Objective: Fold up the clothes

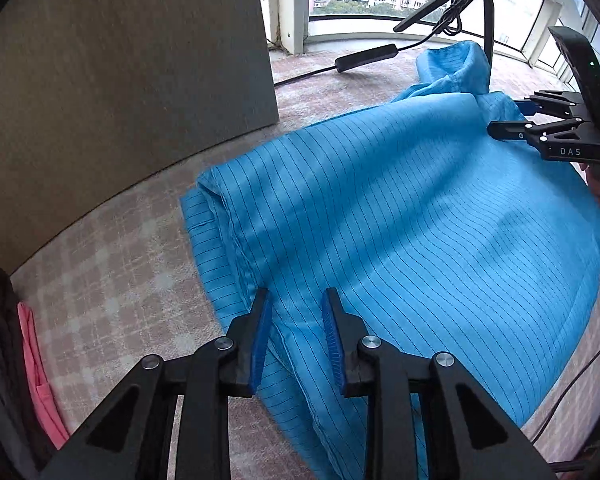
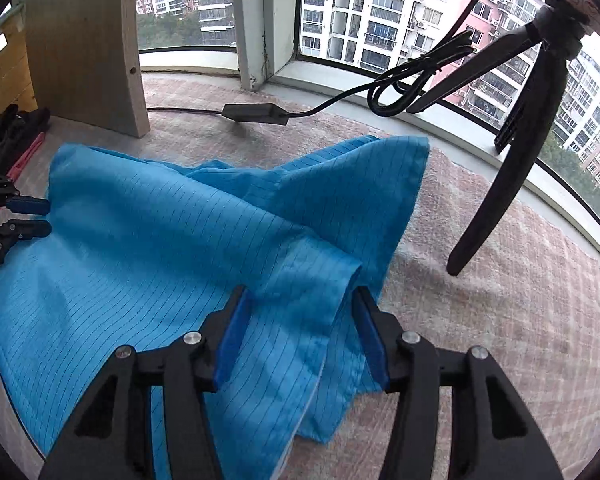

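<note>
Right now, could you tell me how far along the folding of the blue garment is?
Early on. The blue garment lies partly doubled along its left edge on the checked cloth, but it is still bunched near the collar. Both the left hand-held gripper and the right hand-held gripper are open over fabric, gripping nothing. The folds remain.

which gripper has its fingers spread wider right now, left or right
The right gripper: its jaws stand wide open around a fold of the blue garment. The left gripper is open too, but with a narrower gap, over the garment's edge.
</note>
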